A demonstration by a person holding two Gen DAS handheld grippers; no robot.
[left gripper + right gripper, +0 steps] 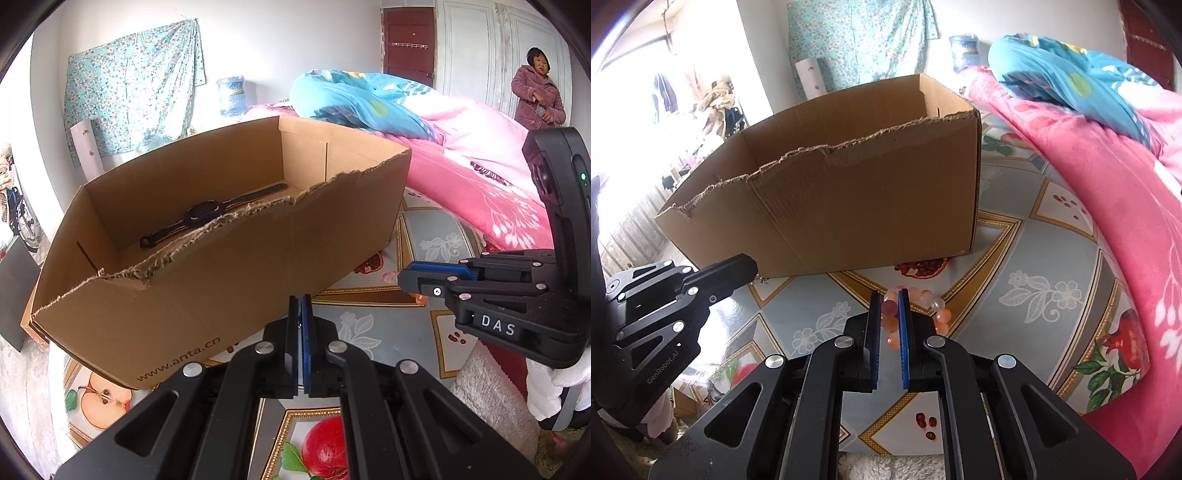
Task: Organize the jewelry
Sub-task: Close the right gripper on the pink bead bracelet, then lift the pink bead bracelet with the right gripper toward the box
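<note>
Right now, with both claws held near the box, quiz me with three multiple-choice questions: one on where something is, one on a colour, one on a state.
1. Where is the black watch?
A. On the pink blanket
B. Inside the cardboard box
C. On the patterned tablecloth

2. What colours are the beads of the bead bracelet?
A. Green and black
B. Dark blue
C. Pink, orange and white

3. What state is the box's near top edge in?
A. Torn and ragged
B. Taped shut
C. Covered by a lid

Answers: B, the watch lies along the box floor; C, pale pink, orange and whitish beads show on the tablecloth; A, the cardboard edge is jagged and frayed.
</note>
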